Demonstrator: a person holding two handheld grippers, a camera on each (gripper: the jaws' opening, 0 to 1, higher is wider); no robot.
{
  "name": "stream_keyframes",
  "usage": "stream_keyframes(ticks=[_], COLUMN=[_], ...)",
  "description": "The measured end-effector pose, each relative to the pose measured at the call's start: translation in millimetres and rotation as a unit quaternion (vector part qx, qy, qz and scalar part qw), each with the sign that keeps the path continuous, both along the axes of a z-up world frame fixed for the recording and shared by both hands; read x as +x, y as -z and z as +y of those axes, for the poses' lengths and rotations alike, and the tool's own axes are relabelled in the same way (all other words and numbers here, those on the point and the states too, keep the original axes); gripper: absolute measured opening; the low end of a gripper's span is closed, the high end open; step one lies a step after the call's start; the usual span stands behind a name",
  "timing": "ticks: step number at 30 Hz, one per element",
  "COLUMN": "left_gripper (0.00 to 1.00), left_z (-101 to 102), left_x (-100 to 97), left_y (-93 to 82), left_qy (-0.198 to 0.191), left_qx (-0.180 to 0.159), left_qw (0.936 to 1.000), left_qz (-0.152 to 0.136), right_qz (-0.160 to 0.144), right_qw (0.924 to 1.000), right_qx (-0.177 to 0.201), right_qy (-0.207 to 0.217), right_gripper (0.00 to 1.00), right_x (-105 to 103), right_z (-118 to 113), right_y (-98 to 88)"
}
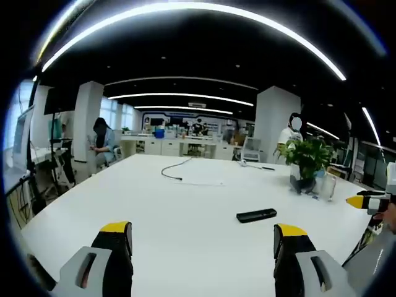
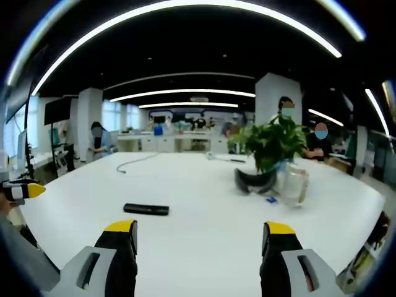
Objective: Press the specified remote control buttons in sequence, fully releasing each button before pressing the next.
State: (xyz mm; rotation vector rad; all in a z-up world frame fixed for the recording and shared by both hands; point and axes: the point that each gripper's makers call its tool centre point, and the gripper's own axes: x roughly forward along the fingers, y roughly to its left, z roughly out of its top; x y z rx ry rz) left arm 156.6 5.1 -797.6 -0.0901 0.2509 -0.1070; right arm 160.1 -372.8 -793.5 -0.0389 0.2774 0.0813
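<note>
A black remote control point(image 1: 256, 215) lies flat on the white table point(image 1: 185, 204), ahead and right of my left gripper point(image 1: 204, 238), which is open with nothing between its yellow-tipped jaws. In the right gripper view the same remote control point(image 2: 146, 209) lies ahead and to the left of my right gripper point(image 2: 201, 236), also open and holding nothing. The right gripper's yellow tip point(image 1: 365, 202) pokes in at the right edge of the left gripper view. The left gripper's yellow tip point(image 2: 21, 190) shows at the left edge of the right gripper view.
A potted plant point(image 2: 270, 148) with a clear jar point(image 2: 293, 184) beside it stands at the table's right side. A thin cable point(image 1: 175, 169) lies further back. People sit and stand at desks beyond the table, and a person's sleeve point(image 2: 25, 266) shows lower left.
</note>
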Motion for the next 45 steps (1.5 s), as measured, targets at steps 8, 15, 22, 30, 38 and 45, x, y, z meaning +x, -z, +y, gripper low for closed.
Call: stream_keyframes(ticks=[8,15,22,30,38,45], left_gripper=[0.99,0.99,0.98,0.97,0.97,0.92], left_z=[-2.3,-2.5,-3.9,-5.1,-7.6,-8.9], left_x=[-0.9,-1.2,-1.5,-1.4,-0.7,-0.9], left_y=[0.9,2.3,3.8,1.3,1.4,-3.4], left_qy=[0.002,0.004,0.009,0.011,0.018,0.021], left_qx=[0.003,0.003,0.006,0.006,0.014,0.018], left_qw=[1.0,0.9999,0.9999,0.9999,0.9997,0.9996], left_qz=[0.006,0.009,0.014,0.009,0.008,0.0], right_qz=[0.0,0.001,0.007,0.006,0.005,0.007], right_qw=[1.0,1.0,1.0,1.0,0.9999,0.9999], right_qx=[0.006,0.003,0.001,0.003,0.009,0.008], right_qy=[0.006,0.001,-0.003,-0.003,-0.001,-0.004], right_gripper=[0.8,0.79,0.78,0.77,0.74,0.72], right_x=[-0.9,-1.0,-1.1,-1.5,-2.0,-2.5], right_z=[-2.2,-0.1,2.1,1.7,-0.3,1.2], right_y=[-0.7,0.3,2.0,1.3,0.4,0.9])
